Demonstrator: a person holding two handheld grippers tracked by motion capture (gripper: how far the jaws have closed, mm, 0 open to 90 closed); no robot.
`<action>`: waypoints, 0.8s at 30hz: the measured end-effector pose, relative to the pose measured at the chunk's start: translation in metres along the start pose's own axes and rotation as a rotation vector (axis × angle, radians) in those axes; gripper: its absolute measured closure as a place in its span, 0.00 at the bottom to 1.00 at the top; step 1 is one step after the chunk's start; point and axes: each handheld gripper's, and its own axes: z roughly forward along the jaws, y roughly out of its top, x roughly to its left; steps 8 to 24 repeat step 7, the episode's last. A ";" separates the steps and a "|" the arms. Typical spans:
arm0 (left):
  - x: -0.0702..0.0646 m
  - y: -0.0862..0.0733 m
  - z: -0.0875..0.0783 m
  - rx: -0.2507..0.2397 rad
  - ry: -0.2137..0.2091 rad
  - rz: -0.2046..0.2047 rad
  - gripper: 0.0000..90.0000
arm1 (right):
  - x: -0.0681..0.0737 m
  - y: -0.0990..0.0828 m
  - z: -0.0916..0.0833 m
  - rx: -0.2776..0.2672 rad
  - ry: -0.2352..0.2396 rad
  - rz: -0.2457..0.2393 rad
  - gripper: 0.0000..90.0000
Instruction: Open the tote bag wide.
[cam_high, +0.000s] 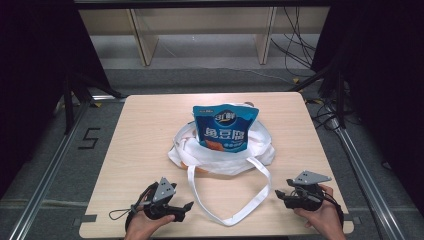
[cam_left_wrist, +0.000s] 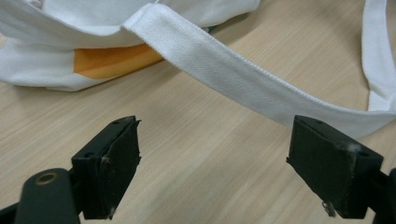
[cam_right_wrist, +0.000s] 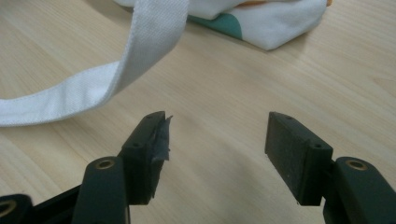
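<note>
Bag strap (cam_high: 227, 212) loops at bottom centre between the left gripper (cam_high: 186, 207) and right gripper (cam_high: 278, 195), both low, level, gaping empty.

Place: a lab-style recording bay, not a home or a shop.
Enclosure: black curtains (cam_high: 30, 75) hung on both sides, leaving the surroundings dark.
Frame: aluminium rails (cam_high: 47, 170) ran along the floor beside the table, left and right.
Work surface: one small light-wood table (cam_high: 145, 130) stood alone in the middle, lit from above.
Floor: grey carpet (cam_high: 200, 77), with a "5" (cam_high: 88, 138) taped beside the left rail.
Cabling: loose black cables (cam_high: 295, 45) trailed at the right rear.
Background: bare pale-wood shelving (cam_high: 200, 30) stood behind the table.
Instruments: the person held a camera-bearing gripper in each hand at the near edge.
</note>
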 end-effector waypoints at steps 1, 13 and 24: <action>0.000 0.000 0.001 -0.002 0.004 -0.003 0.18 | 0.000 0.000 0.000 0.006 0.001 0.002 0.44; 0.005 -0.001 0.000 0.018 0.025 0.008 0.18 | -0.003 -0.001 0.001 0.010 -0.016 -0.021 0.43; 0.005 -0.001 0.000 0.018 0.025 0.008 0.18 | -0.003 -0.001 0.001 0.010 -0.016 -0.021 0.43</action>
